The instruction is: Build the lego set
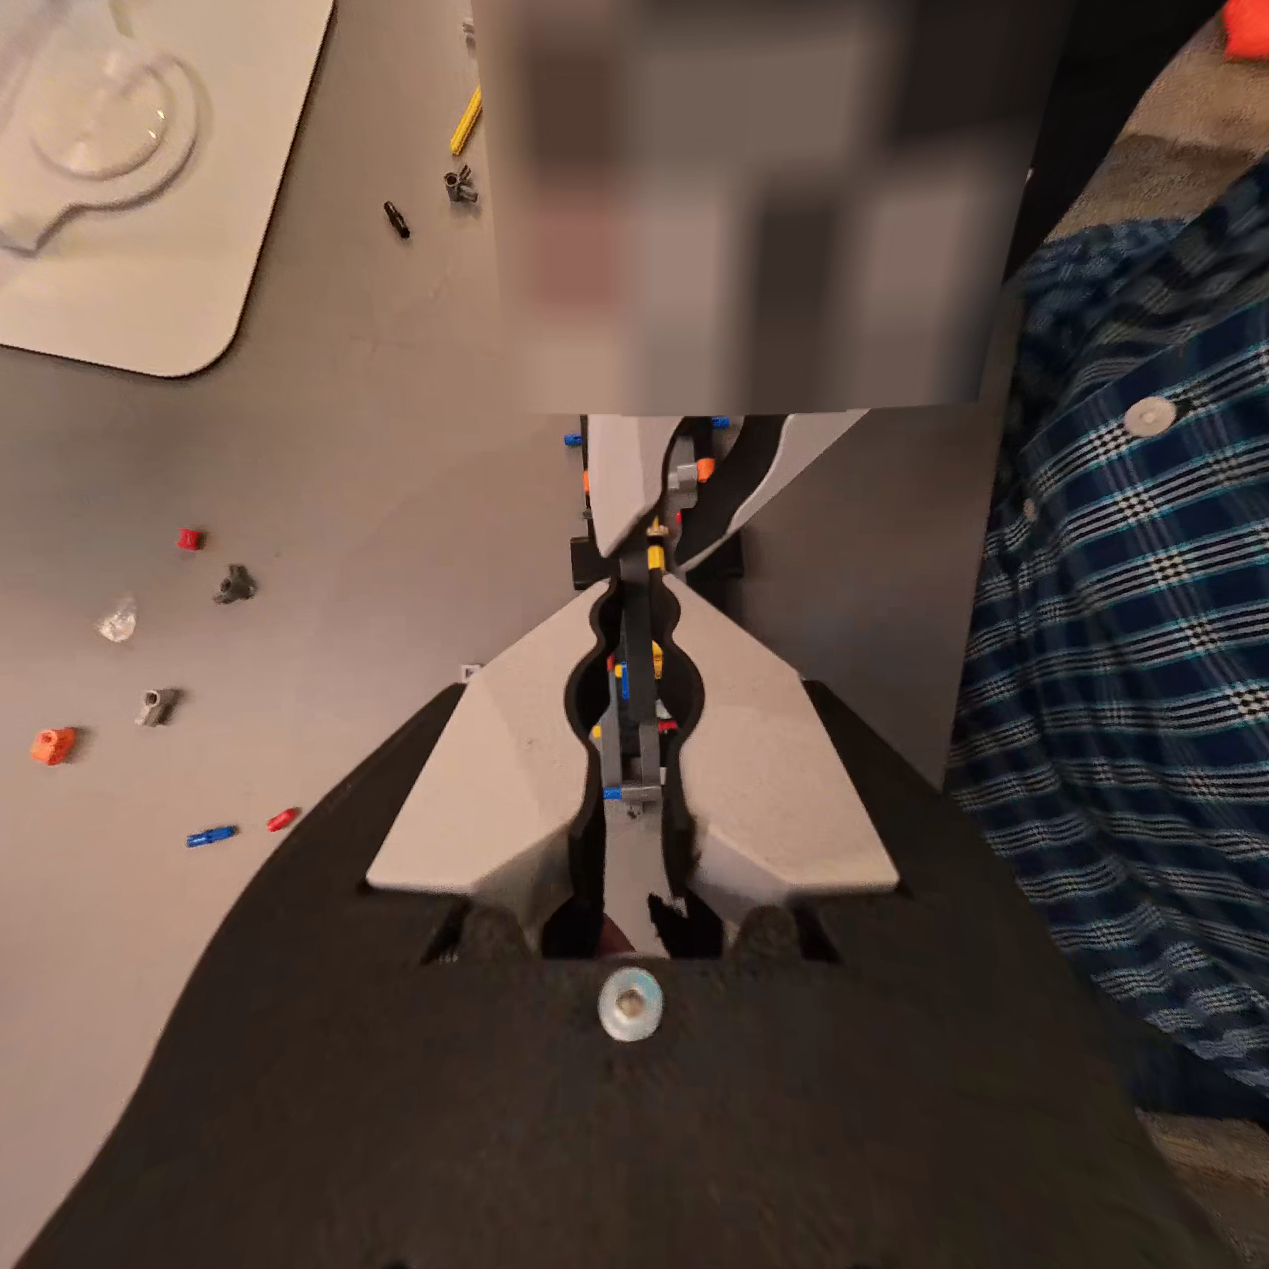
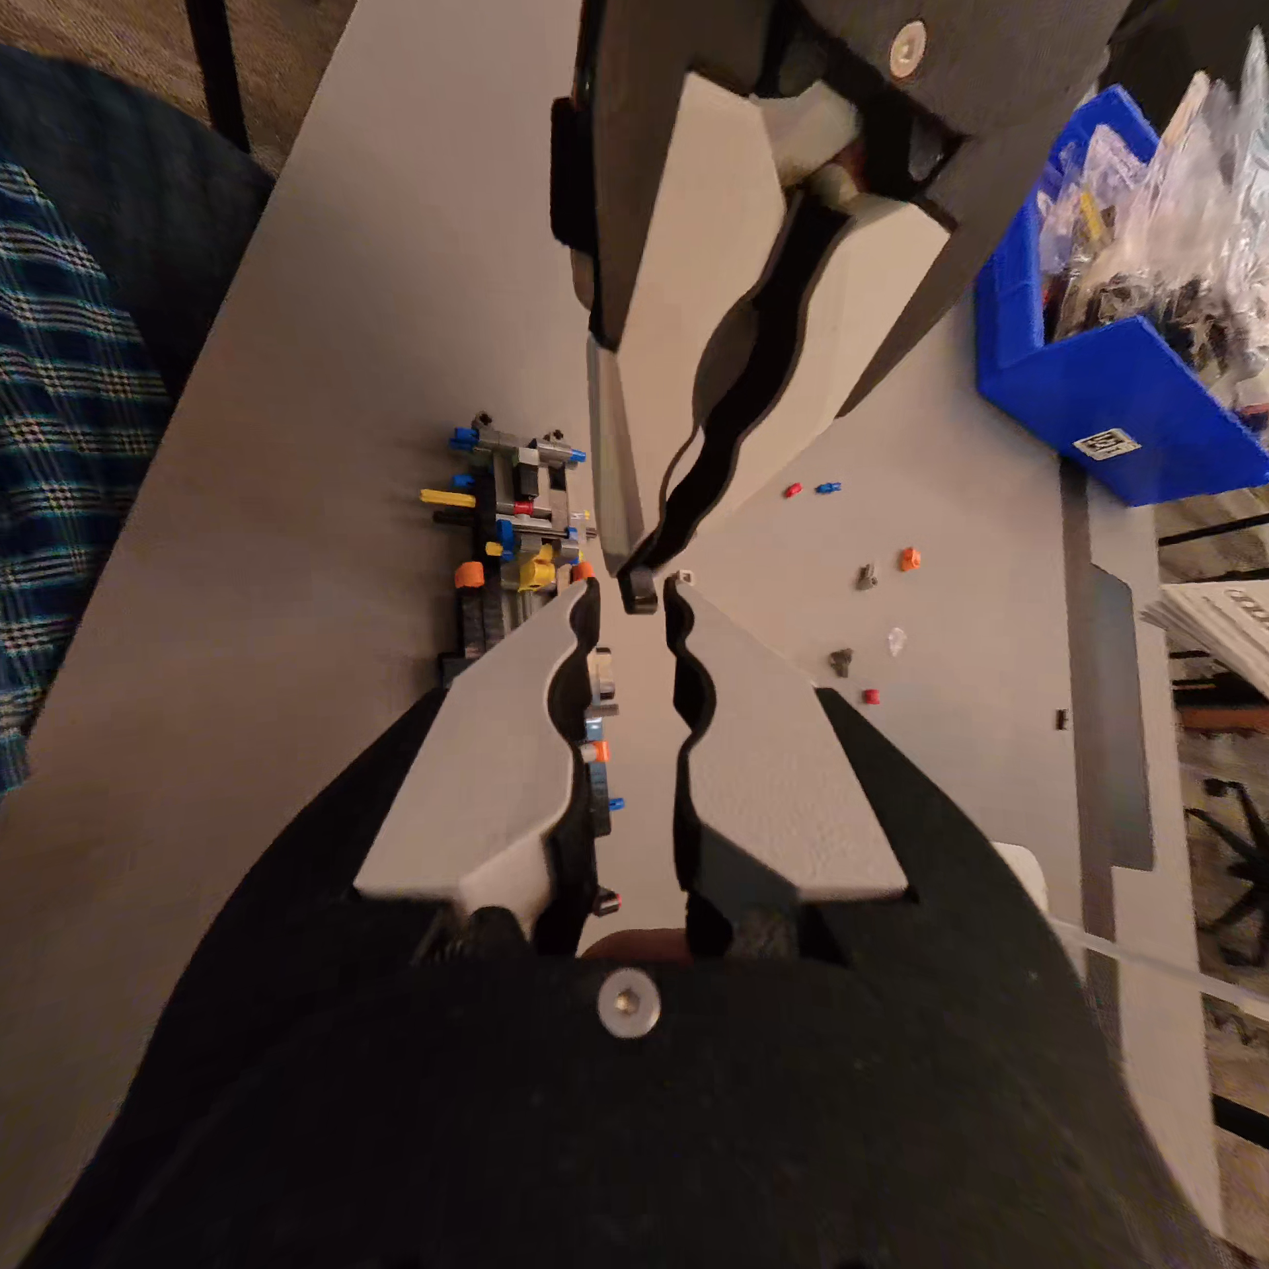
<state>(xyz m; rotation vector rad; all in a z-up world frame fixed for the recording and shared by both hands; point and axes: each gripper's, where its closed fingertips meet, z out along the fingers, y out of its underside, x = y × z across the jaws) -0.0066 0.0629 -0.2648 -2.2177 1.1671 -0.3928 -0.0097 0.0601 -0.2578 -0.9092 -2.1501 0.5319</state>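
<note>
While the left gripper (image 2: pixel 635 566) is clenched at its tips on a small black piece (image 2: pixel 638 596), the right gripper (image 2: pixel 630 589) stands released, its jaws parted with the piece in the gap between them and touching neither as far as the right wrist view shows. The two sets of tips meet nose to nose, just beside the lego assembly (image 2: pixel 522 508), which lies flat on the grey table (image 2: pixel 343 343). One finger (image 2: pixel 481 755) of the right gripper covers the near end of the assembly, so its full outline is hidden.

On the side of the assembly toward the person's plaid shirt (image 2: pixel 62 384) there is a strip of bare table up to the table edge. On the opposite side, beyond both grippers, loose parts lie scattered and well apart from the assembly: a red pin (image 2: pixel 793 489), a blue pin (image 2: pixel 829 488), an orange piece (image 2: pixel 909 559), two dark grey connectors (image 2: pixel 867 578), a clear piece (image 2: pixel 897 640) and a red bush (image 2: pixel 871 696). Between them the surface is open. Farther still from the assembly, a blue bin (image 2: pixel 1099 405) of bagged parts sits at the table's far edge.

The left wrist view adds a white mat (image 1: pixel 172 275), a black pin (image 1: pixel 396 220) and a yellow axle (image 1: pixel 465 120), all well apart from the assembly.
</note>
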